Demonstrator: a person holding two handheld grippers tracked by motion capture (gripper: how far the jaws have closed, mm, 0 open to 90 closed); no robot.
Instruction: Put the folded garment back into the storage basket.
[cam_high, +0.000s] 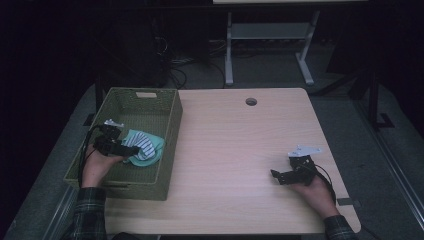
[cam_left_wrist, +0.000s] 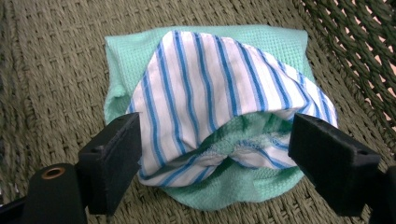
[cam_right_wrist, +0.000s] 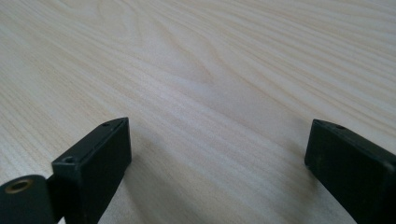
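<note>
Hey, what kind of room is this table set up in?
Probably a lab or workshop: a bare wooden table with a cable hole, tangled cables on grey carpet, and a metal stand against dark surroundings.

The tabletop lies bare between the basket and the right claw, giving free passage. Inside the basket, woven walls hem the left claw in, and folded cloths cover the floor ahead
</note>
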